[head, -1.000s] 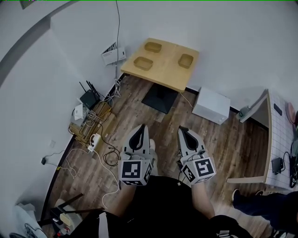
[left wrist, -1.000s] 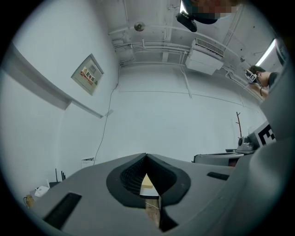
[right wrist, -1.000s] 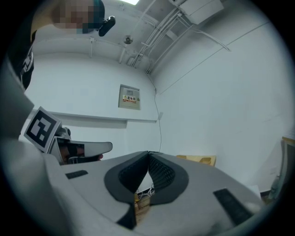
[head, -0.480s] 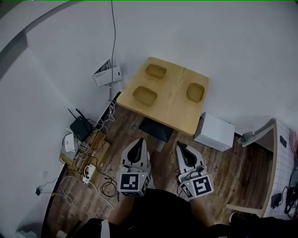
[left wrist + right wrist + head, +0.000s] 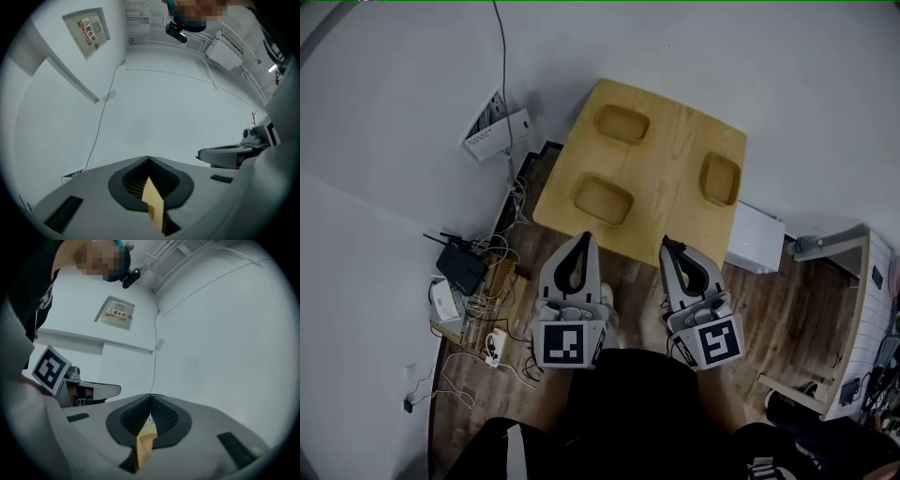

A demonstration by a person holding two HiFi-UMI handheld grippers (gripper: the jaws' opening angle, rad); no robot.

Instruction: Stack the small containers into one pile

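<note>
Three small shallow wooden containers lie apart on a light wooden table (image 5: 670,159): one at the far left (image 5: 621,123), one at the near left (image 5: 603,199), one at the right (image 5: 721,178). My left gripper (image 5: 583,240) is shut and empty, its tip just short of the table's near edge. The right gripper (image 5: 669,245) is shut and empty too, beside it at the same edge. In the left gripper view the jaws (image 5: 149,160) meet, with only a sliver of tabletop behind them. It is the same in the right gripper view (image 5: 151,397).
A white box (image 5: 760,238) stands on the wooden floor at the table's right. A router (image 5: 461,271), a power strip and tangled cables (image 5: 492,323) lie along the left wall. A second table (image 5: 862,319) stands at the far right. White walls rise behind.
The table has come much closer and now lies right in front of both gripper tips. Both grippers have stayed shut and side by side.
</note>
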